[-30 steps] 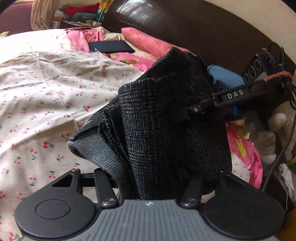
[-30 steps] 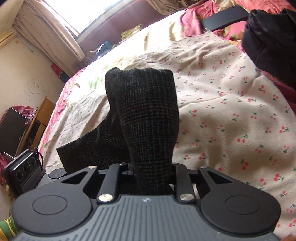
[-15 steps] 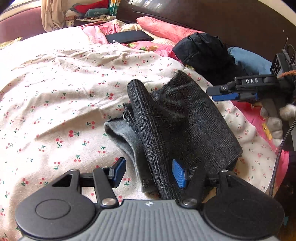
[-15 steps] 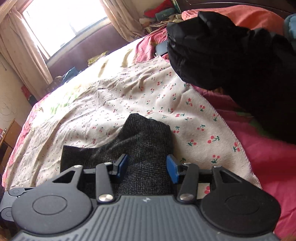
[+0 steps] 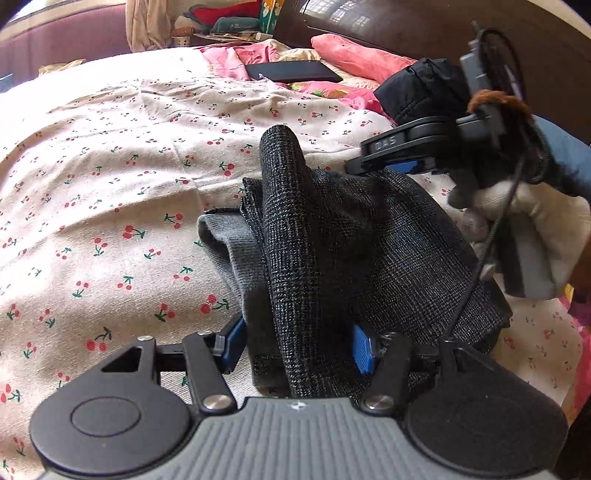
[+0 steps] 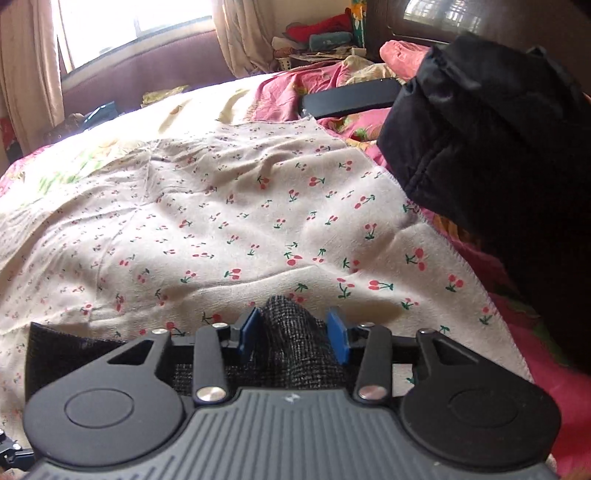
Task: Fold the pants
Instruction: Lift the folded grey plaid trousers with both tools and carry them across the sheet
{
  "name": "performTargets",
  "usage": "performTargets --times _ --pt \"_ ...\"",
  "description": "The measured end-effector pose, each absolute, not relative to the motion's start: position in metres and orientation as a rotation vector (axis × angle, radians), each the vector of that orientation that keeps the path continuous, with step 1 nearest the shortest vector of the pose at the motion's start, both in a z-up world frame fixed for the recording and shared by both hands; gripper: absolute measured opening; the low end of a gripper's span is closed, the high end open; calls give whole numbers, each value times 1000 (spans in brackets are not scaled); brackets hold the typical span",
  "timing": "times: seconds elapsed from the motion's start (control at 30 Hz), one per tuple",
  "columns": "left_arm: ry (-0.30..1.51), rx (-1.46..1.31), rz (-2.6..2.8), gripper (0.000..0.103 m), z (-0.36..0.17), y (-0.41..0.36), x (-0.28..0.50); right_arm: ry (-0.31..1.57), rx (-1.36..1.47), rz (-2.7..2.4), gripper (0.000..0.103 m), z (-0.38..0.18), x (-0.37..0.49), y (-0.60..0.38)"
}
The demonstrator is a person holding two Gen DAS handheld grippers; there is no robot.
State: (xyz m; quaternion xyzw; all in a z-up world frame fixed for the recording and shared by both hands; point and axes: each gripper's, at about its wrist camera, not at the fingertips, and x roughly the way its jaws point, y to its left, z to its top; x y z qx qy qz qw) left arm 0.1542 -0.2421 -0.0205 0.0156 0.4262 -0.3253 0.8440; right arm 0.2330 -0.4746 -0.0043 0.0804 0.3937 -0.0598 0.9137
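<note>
The dark grey checked pants (image 5: 343, 243) lie folded in a bundle on the cherry-print sheet (image 5: 110, 192), with a grey waistband (image 5: 225, 243) showing at the left side. My left gripper (image 5: 295, 345) is open, its blue pads either side of the bundle's near edge. My right gripper (image 6: 293, 336) is open too, with a raised fold of the pants (image 6: 291, 332) between its blue pads. The right gripper also shows in the left wrist view (image 5: 402, 155), over the far right corner of the bundle, held by a gloved hand (image 5: 524, 229).
A black padded garment (image 6: 491, 136) lies at the right by the dark headboard. A black flat device (image 5: 291, 72) rests on pink bedding (image 5: 351, 59) at the back. A pile of clothes (image 6: 321, 35) and curtains stand beyond the bed.
Both grippers lowered the pants onto the sheet and opened. Since half a second ago the right gripper has drawn back so less of the fold stands between its pads.
</note>
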Motion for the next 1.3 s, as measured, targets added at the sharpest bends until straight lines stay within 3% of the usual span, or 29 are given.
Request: performTargets --times 0.2,0.4,0.57,0.63,0.73,0.77,1.0,1.2,1.3 --pt "857 -7 -732 66 -8 -237 136 860 7 -143 42 -25 256 -446" --pt "924 -108 -670 65 -10 -220 140 700 78 -144 43 39 200 -434" --pt "895 -67 -662 65 -15 -221 126 753 161 107 50 51 177 -379" --pt "881 -72 -664 65 -15 -221 122 792 55 67 48 35 191 -349" --pt "915 -165 -663 65 -22 -209 126 857 31 47 29 10 215 -334" --pt "933 -216 -660 65 -26 -202 129 879 76 40 28 2 222 -332" --pt "927 -233 -662 66 -32 -181 123 898 -116 -8 32 -12 231 -297" --pt "818 -191 -649 66 -3 -168 108 725 143 7 29 50 166 -333" --pt "765 -173 -658 67 9 -174 107 732 169 -46 29 50 132 -353"
